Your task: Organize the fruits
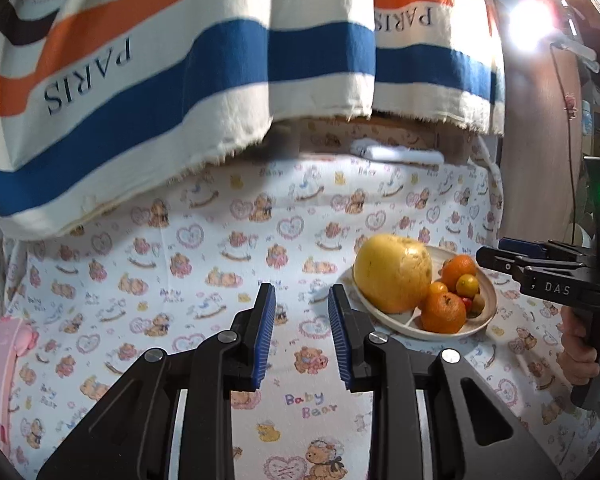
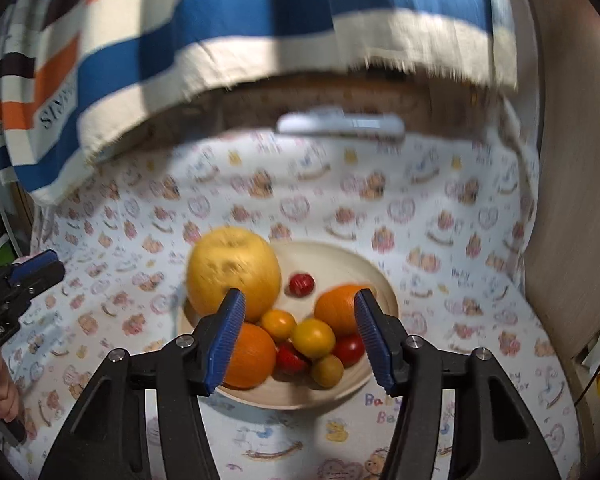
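Observation:
A cream plate (image 2: 380, 280) on the bear-print cloth holds a large yellow fruit (image 2: 232, 272), two oranges (image 2: 252, 354) (image 2: 338, 308), small yellow tomatoes (image 2: 313, 338), and red tomatoes (image 2: 301, 284). My right gripper (image 2: 300, 320) is open and empty, hovering above the near side of the plate. My left gripper (image 1: 302, 308) is open and empty over bare cloth, left of the plate (image 1: 486, 312). The yellow fruit (image 1: 394, 278) and oranges (image 1: 444, 314) also show in the left wrist view, with the right gripper (image 1: 500, 258) at the right edge.
A striped PARIS towel (image 1: 180, 80) hangs over the table's far side. A white object (image 2: 340, 124) lies at the far edge. A pink item (image 1: 0, 344) sits at the left. A wooden chair back (image 2: 572, 200) stands at the right.

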`<state>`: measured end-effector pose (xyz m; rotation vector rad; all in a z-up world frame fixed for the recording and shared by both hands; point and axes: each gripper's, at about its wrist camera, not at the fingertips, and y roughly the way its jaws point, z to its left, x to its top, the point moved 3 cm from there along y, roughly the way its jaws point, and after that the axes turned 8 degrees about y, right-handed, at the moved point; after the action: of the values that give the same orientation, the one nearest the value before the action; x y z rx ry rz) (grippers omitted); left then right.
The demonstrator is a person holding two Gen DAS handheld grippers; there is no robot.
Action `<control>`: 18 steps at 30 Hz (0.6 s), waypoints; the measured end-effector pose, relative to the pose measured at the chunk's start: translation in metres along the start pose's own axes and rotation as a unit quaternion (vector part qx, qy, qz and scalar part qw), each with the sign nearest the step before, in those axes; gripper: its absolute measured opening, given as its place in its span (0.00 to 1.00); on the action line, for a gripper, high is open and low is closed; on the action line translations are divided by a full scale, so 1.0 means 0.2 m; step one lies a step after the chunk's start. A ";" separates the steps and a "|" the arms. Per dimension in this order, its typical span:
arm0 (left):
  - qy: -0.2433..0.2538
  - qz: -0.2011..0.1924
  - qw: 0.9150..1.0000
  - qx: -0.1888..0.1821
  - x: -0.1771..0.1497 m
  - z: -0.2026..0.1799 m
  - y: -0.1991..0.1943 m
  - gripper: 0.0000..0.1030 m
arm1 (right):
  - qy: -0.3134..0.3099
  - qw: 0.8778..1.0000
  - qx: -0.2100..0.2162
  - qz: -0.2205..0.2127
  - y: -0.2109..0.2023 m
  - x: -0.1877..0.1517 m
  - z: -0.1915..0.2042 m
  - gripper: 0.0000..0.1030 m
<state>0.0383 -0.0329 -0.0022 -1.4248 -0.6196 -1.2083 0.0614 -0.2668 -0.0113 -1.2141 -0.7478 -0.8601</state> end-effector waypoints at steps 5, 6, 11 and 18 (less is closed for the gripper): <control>-0.009 -0.045 0.999 0.008 0.02 -0.01 -0.08 0.41 | -0.014 0.997 -0.009 -0.070 -0.13 0.02 0.04 0.77; -0.011 -0.060 0.998 0.015 0.01 -0.01 -0.10 0.50 | -0.015 0.997 -0.010 -0.080 -0.15 0.03 0.04 0.79; 0.001 -0.111 0.993 0.042 0.01 -0.04 -0.16 0.77 | 0.002 0.995 0.006 -0.101 -0.21 0.03 0.05 0.84; -0.003 -0.108 0.993 0.037 0.00 -0.05 -0.15 0.90 | -0.028 0.990 -0.003 -0.135 -0.22 -0.03 0.11 0.96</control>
<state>0.0089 -0.0343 0.0081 -1.3256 -0.8312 -1.3349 0.0186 -0.2490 0.0086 -1.1628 -0.9713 -1.0525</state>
